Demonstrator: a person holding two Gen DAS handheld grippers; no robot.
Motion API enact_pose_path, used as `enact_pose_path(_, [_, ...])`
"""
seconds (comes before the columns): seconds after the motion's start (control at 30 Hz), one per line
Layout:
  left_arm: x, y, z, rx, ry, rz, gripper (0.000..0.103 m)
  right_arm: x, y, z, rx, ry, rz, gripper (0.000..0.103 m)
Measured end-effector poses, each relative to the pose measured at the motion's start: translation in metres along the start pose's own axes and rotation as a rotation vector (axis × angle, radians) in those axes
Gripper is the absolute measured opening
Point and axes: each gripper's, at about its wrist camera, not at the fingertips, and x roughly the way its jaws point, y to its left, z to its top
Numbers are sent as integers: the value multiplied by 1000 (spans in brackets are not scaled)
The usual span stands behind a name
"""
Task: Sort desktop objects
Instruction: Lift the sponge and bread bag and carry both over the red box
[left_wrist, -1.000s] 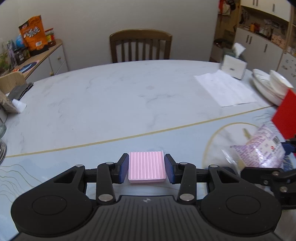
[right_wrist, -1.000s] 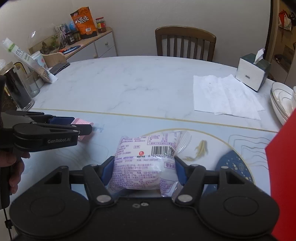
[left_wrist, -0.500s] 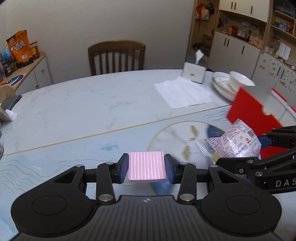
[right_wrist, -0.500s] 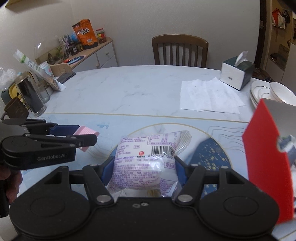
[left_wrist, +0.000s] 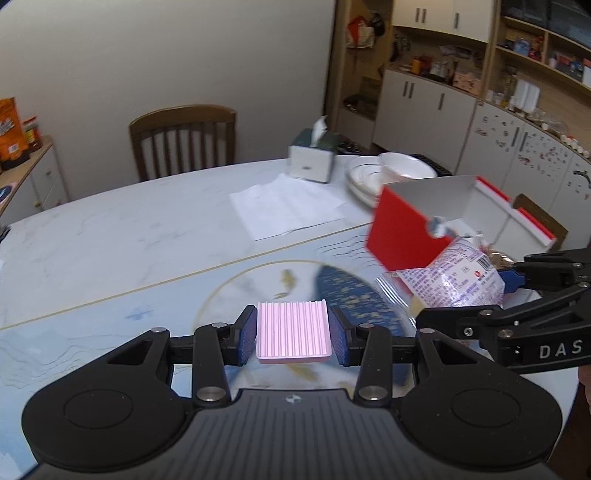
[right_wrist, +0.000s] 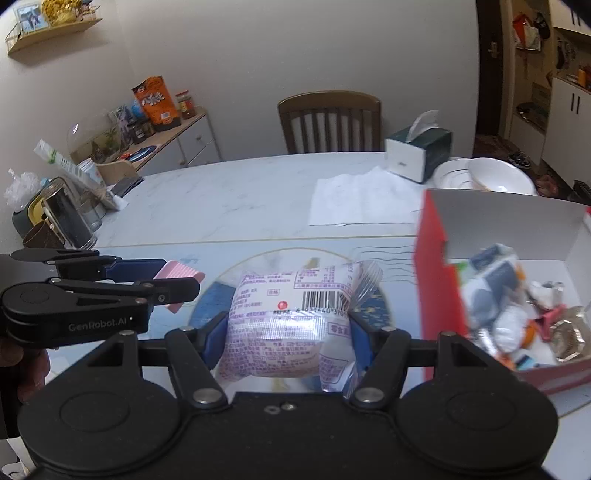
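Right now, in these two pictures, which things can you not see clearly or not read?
- Contents of the red box: right wrist view, blurred; the single items cannot be told apart.
- Print on the snack bag: right wrist view, too small and blurred to read.
- Underside of the pink block: left wrist view, hidden by the block itself in the left gripper.
- Right gripper: left wrist view, cut off by the right edge.

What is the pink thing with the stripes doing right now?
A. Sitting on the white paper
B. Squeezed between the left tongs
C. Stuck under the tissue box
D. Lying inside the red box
B. The pink block sits clamped between the two blue pads of the left tongs, off to the left of the red box and not in it.
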Motion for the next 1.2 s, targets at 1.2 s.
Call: enact_pose_path(1.2, [72,-199,73,227,-15,-143,41,-69,-203,7,-21,-49,-147,65])
